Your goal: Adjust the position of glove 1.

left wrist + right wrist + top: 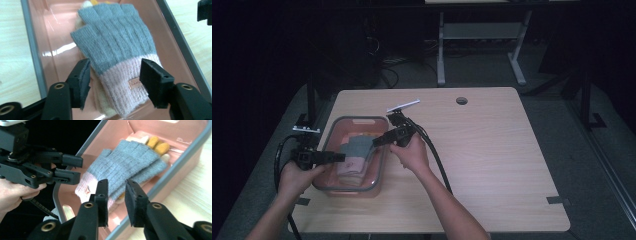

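Two yellow glove tips (157,145) beneath grey glove (130,160)

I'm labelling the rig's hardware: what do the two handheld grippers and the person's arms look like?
Both the left gripper and the right gripper are black, with brass-coloured rivets, dark padded jaws and thick black cables. A pale flat plate tops the right one. The forearms are bare, no sleeves showing.

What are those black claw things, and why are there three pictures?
A person holds a pinching tool in each hand: the left gripper and the right gripper. One camera looks down from above the table. The two other cameras ride on the tools, so you see along their black jaws. On the table stands a pink tub with a grey and pink knitted glove on top of a yellow one. Both tools are open over the tub, and neither holds anything yet.
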Demonstrator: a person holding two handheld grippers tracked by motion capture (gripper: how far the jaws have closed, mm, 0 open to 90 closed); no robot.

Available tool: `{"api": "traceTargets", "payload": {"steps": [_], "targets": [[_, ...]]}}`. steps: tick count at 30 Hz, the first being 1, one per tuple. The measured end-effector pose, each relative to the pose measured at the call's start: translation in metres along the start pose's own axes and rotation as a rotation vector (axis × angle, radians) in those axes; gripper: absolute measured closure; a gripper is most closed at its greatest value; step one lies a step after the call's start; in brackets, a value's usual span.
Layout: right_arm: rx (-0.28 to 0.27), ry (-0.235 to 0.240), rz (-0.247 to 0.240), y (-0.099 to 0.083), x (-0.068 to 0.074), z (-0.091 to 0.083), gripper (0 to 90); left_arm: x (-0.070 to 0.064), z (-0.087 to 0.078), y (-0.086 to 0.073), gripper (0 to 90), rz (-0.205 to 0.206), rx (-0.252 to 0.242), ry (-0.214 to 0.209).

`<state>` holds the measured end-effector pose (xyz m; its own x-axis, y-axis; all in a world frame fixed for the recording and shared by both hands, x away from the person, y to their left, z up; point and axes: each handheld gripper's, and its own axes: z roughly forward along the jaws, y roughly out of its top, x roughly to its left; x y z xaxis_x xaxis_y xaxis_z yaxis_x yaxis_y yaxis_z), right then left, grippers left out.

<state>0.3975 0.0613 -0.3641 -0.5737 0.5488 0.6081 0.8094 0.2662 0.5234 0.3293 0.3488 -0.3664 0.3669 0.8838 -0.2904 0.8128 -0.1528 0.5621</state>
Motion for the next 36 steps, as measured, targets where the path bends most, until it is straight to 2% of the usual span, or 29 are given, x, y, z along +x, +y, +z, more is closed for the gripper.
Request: {"api": "traceTargets", "payload": {"steps": [8, 12, 21, 30, 33, 36], "targets": [[-0.033, -0.02, 0.002, -0.007, -0.008, -0.02, 65.8, -0.015, -0.004, 0.005, 37.7, 0.042, -0.027, 0.001], [-0.041, -0.027, 0.004, -0.011, -0.012, -0.03, 63.8, -0.026, -0.003, 0.008, 37.3, 0.072, -0.027, -0.018], [-0.066, -0.044, 0.002, -0.014, -0.017, -0.053, 59.7, -0.046, -0.005, 0.017, 34.3, 0.103, -0.047, -0.05], [-0.085, -0.076, 0.005, -0.018, -0.025, -0.069, 55.8, -0.056, 0.003, 0.02, 33.5, 0.106, -0.04, -0.086], [-0.081, -0.087, 0.008, -0.02, -0.028, -0.073, 54.6, -0.059, 0.004, 0.022, 32.2, 0.113, -0.045, -0.089], [-0.084, -0.092, 0.015, -0.021, -0.031, -0.077, 53.9, -0.063, 0.005, 0.025, 30.4, 0.108, -0.059, -0.111]]}}
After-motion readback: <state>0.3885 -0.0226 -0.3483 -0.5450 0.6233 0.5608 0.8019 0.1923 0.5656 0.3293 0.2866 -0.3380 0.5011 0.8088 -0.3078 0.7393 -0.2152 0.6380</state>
